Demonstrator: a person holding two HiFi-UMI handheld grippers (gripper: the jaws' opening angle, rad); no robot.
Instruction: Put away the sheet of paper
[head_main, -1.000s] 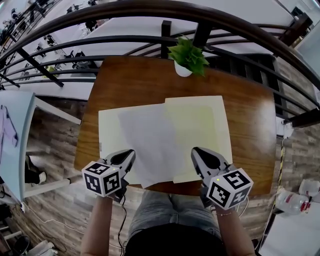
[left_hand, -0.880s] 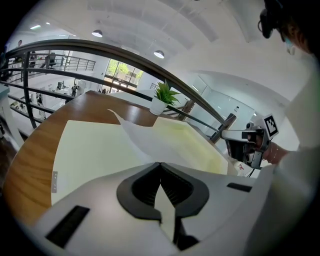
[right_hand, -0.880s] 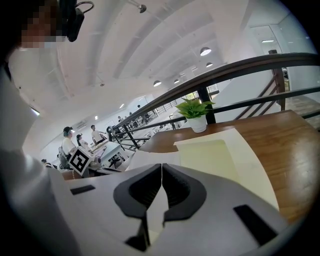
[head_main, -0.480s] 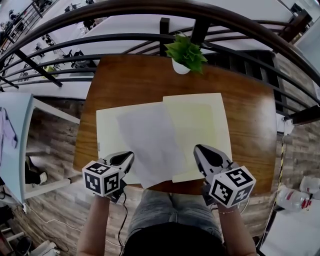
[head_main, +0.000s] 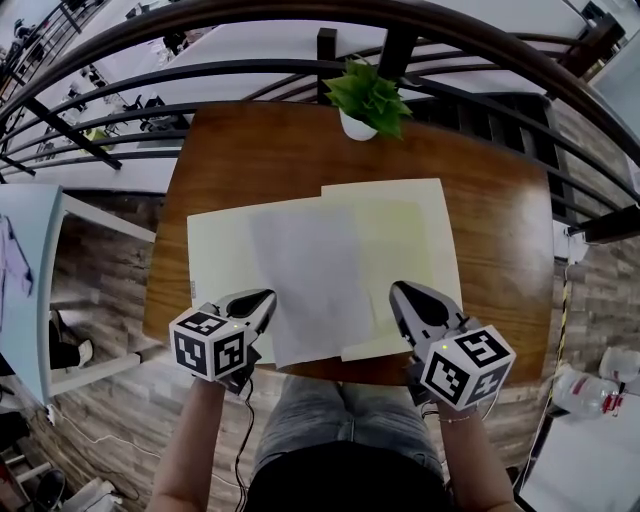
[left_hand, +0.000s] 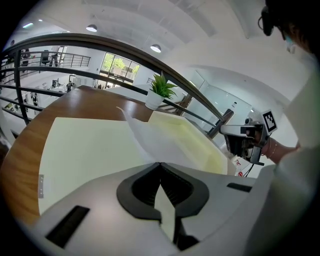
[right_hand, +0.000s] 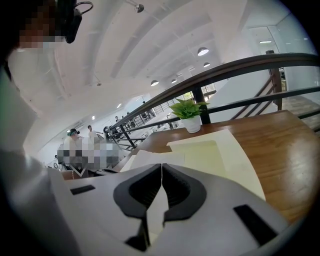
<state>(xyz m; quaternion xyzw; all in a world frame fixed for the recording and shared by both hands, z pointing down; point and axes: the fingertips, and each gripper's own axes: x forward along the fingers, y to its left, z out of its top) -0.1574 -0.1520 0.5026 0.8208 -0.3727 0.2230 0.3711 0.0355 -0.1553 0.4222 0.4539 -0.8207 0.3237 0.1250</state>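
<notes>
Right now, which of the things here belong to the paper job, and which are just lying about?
Part of the job:
- white sheet of paper
- open pale-yellow card folder under it
- left hand-held gripper and right hand-held gripper, both shut on the sheet

Just lying about:
- green potted plant in a white pot
- brown wooden table

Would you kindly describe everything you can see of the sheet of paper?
The sheet is plain white, thin, slightly translucent, rectangular and unfolded. It lies over the middle of the open pale-yellow folder. Its near left edge runs into the shut left gripper, which seems to pinch it, and that side lifts slightly off the folder.
</notes>
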